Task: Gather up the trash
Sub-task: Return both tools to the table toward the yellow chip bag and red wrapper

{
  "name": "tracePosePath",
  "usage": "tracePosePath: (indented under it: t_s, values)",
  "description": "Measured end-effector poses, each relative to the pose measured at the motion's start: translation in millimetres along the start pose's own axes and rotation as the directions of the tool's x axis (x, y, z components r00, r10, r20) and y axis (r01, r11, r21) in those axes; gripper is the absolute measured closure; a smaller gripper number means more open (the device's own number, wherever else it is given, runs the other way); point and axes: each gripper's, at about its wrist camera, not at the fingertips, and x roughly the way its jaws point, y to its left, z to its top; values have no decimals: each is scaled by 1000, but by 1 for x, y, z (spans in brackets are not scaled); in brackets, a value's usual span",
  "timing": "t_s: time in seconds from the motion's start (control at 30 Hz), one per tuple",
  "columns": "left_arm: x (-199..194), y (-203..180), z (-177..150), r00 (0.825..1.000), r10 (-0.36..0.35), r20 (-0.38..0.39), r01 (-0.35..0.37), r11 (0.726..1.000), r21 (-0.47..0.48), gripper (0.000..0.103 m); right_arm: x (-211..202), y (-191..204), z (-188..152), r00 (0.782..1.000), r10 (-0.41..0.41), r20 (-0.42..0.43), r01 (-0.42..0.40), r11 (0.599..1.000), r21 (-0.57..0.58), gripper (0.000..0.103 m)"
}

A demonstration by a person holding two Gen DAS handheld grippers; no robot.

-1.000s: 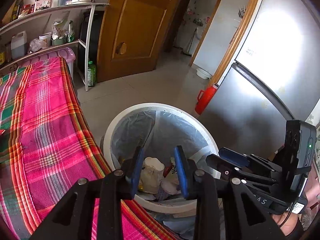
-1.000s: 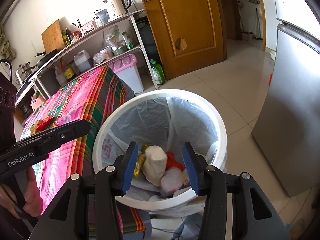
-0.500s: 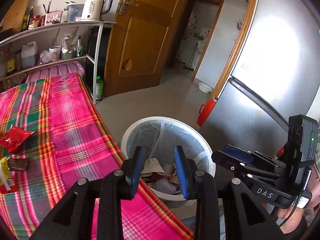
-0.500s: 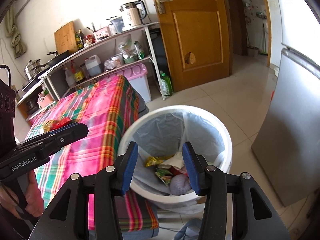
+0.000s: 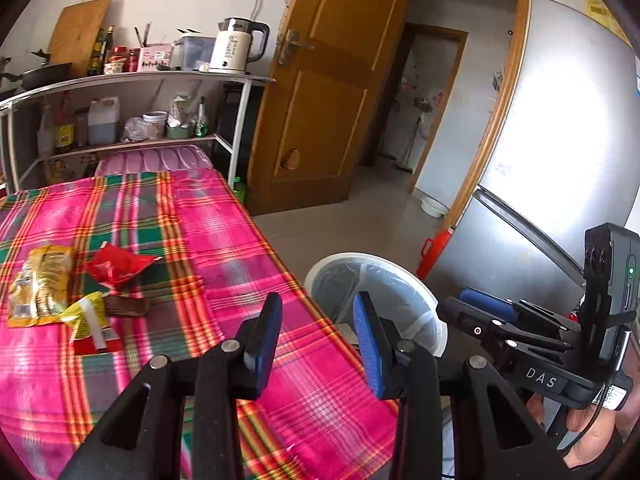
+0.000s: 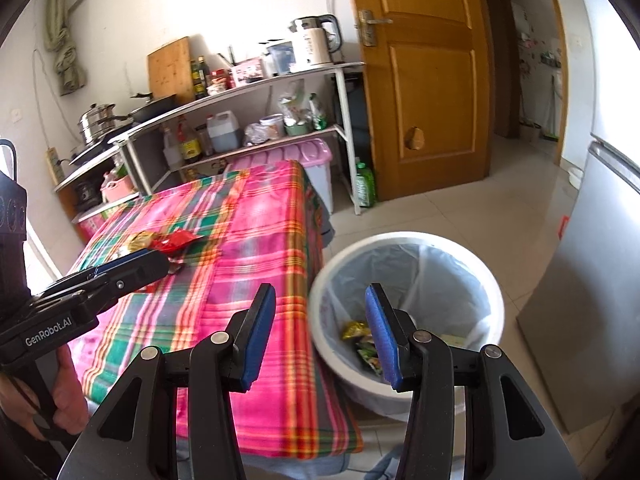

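Observation:
A white bin (image 5: pixel 420 296) with a clear liner stands on the floor by the table's right edge; in the right wrist view the bin (image 6: pixel 408 240) holds several wrappers (image 6: pixel 356 332). On the plaid tablecloth (image 5: pixel 240 240) lie a yellow packet (image 5: pixel 40 284), a red wrapper (image 5: pixel 116 268), a brown wrapper (image 5: pixel 126 306) and a yellow-red wrapper (image 5: pixel 90 322). My left gripper (image 5: pixel 316 336) is open and empty above the table's near right corner. My right gripper (image 6: pixel 320 332) is open and empty, between table edge and bin.
A silver fridge (image 5: pixel 560 160) stands right of the bin, with a red bottle (image 5: pixel 434 252) at its foot. A white shelf rack (image 5: pixel 140 80) with a kettle (image 5: pixel 236 46) and jars stands behind the table. A wooden door (image 5: pixel 328 100) is beyond, with tiled floor (image 6: pixel 460 208) between.
Both grippers have pulled up and back from over the bin toward the table. The bin now looks smaller and lower right, and the wrappers on the cloth have come into view.

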Motion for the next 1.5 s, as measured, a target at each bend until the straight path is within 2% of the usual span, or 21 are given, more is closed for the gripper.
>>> tracePosePath:
  t_s: [0.43,0.77,0.93,1.17,1.5]
  values:
    - [-41,37,-16,994,98,43,-96,994,-48,62,-4,39,-4,998,70,5,-70,996,-61,48]
    - [-49,53,-23,988,146,43,-142,987,-72,59,6,53,-5,994,111,-8,-111,990,-83,47]
    - [-50,61,-24,987,155,41,-151,985,-85,59,14,61,-4,991,130,-26,-132,987,-91,43]
    - [-50,82,-26,983,179,34,-174,979,-107,58,35,76,-1,987,145,-75,-153,981,-116,43]
    - [-54,136,-28,969,247,17,-241,955,-174,57,75,109,8,973,189,-136,-209,965,-156,43]
